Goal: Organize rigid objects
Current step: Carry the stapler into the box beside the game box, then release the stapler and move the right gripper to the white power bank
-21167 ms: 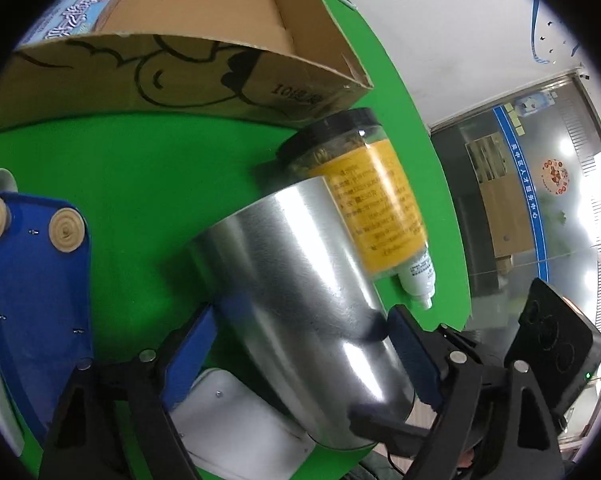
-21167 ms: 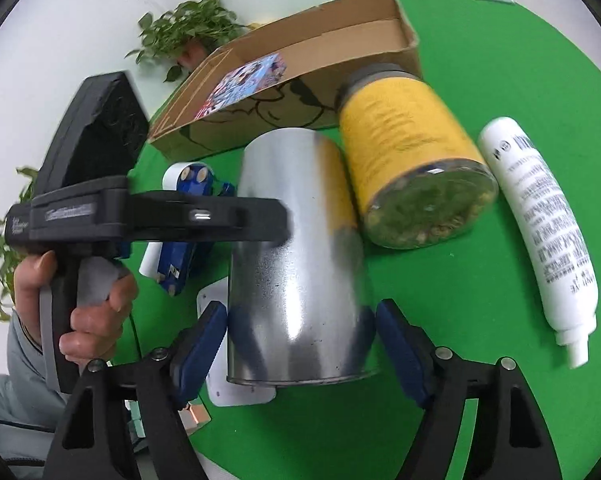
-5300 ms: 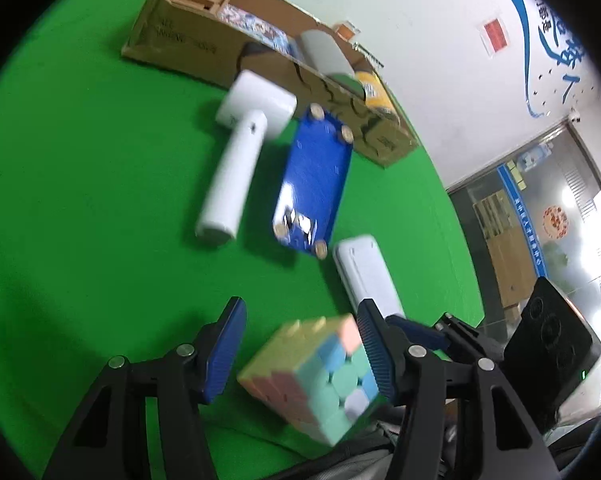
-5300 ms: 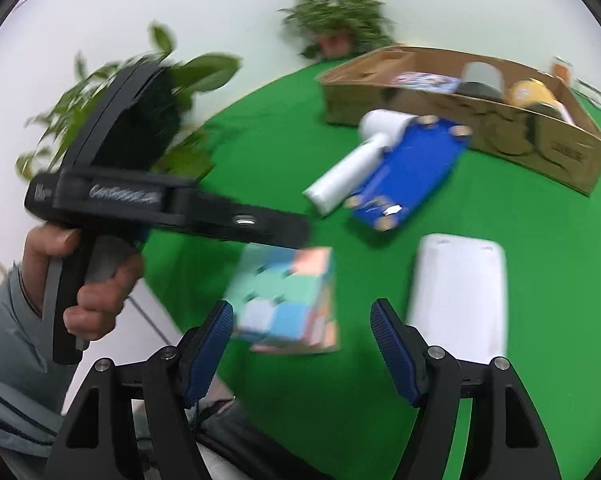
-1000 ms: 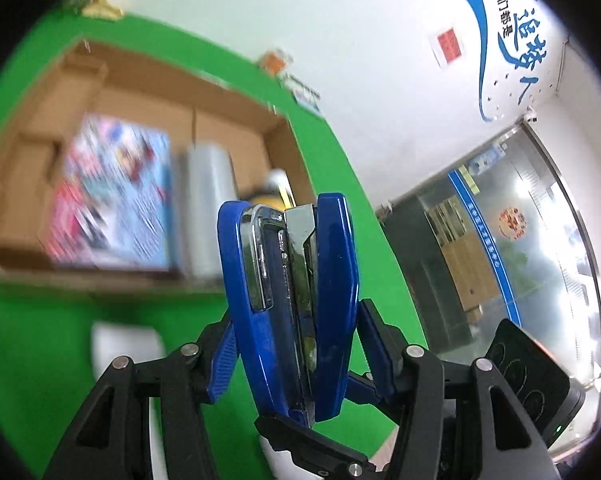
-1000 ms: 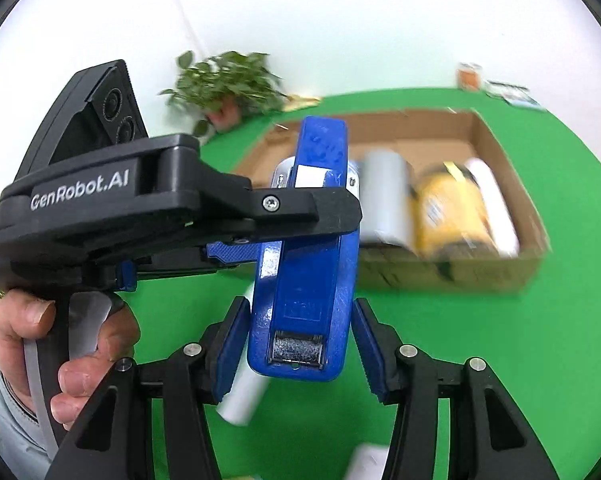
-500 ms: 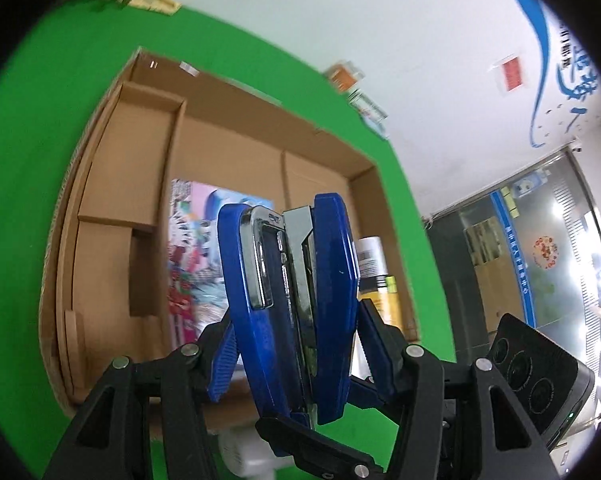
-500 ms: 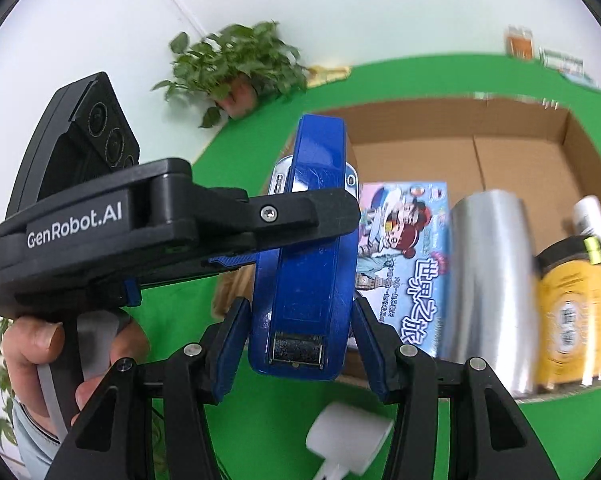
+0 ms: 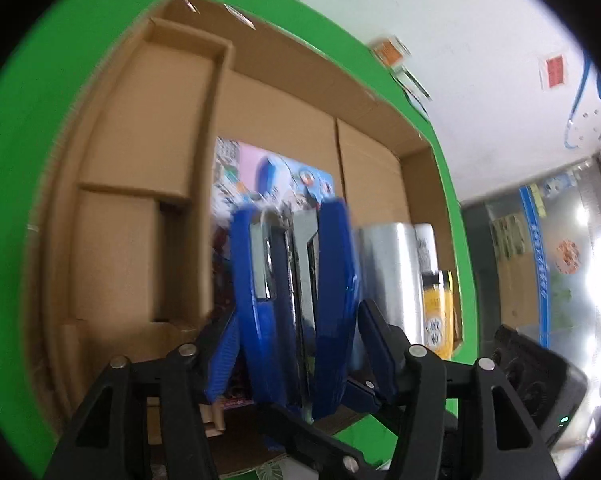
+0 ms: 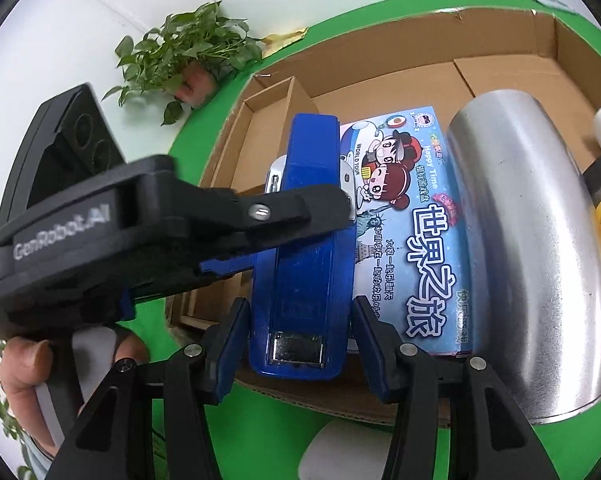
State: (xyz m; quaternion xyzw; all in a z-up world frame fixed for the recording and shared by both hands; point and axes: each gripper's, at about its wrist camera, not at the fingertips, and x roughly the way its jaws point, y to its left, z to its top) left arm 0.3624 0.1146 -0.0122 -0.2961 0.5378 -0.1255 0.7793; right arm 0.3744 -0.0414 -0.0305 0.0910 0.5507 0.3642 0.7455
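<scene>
Both grippers, the left gripper (image 9: pixel 296 344) and right gripper (image 10: pixel 298 340), pinch one blue stapler (image 10: pixel 304 248) from opposite ends, sharing its weight above the cardboard box (image 10: pixel 500 36), apparently to lower it beside the picture book (image 10: pixel 412 232).

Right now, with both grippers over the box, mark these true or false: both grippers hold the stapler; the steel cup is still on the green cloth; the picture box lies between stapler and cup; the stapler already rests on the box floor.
1. Both grippers hold the blue stapler. True: the left gripper and right gripper each clamp its sides.
2. The steel cup is on the green cloth. False: it lies inside the cardboard box.
3. The picture box lies between stapler and cup. True.
4. The stapler rests on the box floor. False: it is held above it.
</scene>
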